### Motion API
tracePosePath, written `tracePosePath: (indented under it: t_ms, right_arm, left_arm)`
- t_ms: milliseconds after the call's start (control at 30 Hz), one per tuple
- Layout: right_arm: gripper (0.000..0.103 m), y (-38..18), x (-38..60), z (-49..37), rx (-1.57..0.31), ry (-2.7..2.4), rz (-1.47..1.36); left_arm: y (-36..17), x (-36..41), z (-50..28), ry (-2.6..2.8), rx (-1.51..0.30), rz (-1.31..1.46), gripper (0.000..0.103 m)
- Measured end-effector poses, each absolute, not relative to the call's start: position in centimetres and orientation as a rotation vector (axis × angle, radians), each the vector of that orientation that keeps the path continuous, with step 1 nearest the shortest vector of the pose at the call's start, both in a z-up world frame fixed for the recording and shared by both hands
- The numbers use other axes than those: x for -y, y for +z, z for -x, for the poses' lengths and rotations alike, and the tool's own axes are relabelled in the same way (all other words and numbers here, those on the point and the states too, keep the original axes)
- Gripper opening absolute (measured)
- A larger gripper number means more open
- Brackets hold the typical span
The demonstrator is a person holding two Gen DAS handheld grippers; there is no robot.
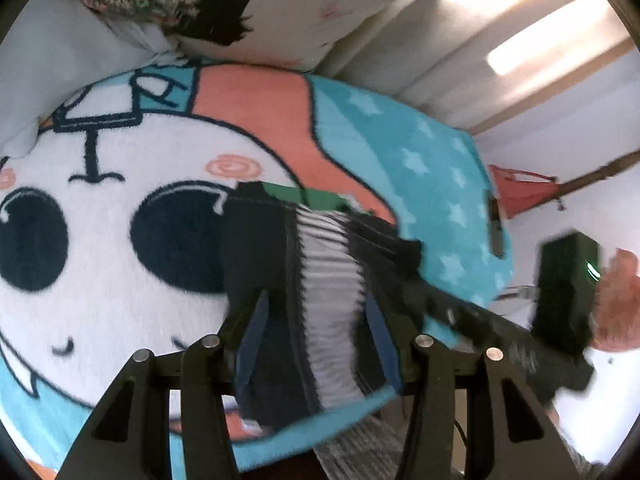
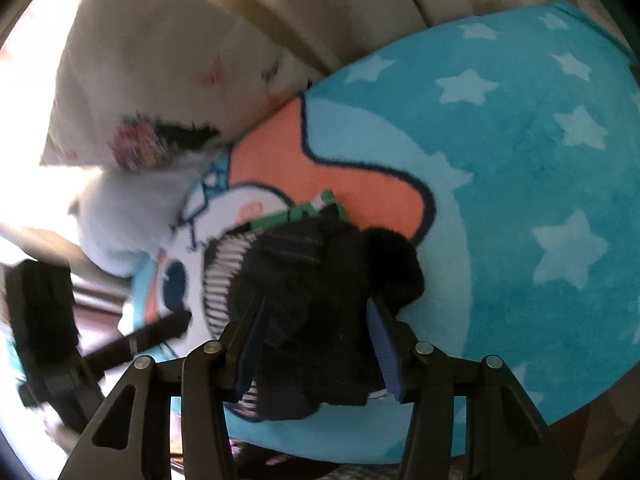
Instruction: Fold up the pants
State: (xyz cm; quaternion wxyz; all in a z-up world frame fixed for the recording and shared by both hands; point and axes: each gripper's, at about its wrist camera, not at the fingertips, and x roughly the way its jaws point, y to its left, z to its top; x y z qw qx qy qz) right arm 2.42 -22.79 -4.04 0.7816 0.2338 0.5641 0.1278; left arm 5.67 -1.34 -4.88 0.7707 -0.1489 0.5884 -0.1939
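1. Left gripper: pads pinch the pants at a black section w/ a white-and-black striped panel.
2. Right gripper: pads pinch a bunched black section of the pants.
3. Pants: held betw. both grippers, just above a blanket w/ cartoon face, orange patch, teal field w/ stars.
4. Green item lies on blanket, partly hidden by pants.
5. Beige pillow at far edge of blanket.

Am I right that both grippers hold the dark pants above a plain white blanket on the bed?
Not quite. Both the left gripper and right gripper do hold the dark pants, but the blanket is not plain white: the right wrist view shows turquoise with stars and a cartoon face.
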Motion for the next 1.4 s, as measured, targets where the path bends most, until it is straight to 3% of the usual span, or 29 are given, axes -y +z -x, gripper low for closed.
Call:
tracePosePath:
  t_ms: [67, 133, 333, 800, 1400]
  right_arm:
    - [0.055, -4.5, 21.8, -2.6, -1.230, 0.284, -0.440]
    - [0.055, -5.1, 20.9, -2.9, -1.242, 0.286, -0.379]
    - [0.057, -6.3, 19.4, -3.9, -1.257, 0.304, -0.299]
    - [0.064, -3.6, 22.3, -2.3, -1.178, 0.169, -0.458]
    - [0.067, -2.9, 20.5, 0.1, -1.168, 0.125, -0.382]
  left_arm:
    - [-6.9, 1.5, -6.9, -0.332, -1.307, 0.262, 0.050]
    - [-8.5, 1.3, -7.4, -0.292, -1.340, 0.260, 0.058]
    - [-8.9, 0.1, -8.0, -0.296, -1.328, 0.320, 0.058]
    - [1.1, -2.3, -2.3, -0.180, -0.999, 0.100, 0.058]
    - [0.8, -0.3, -0.6, -0.208, -1.032, -0.015, 0.059]
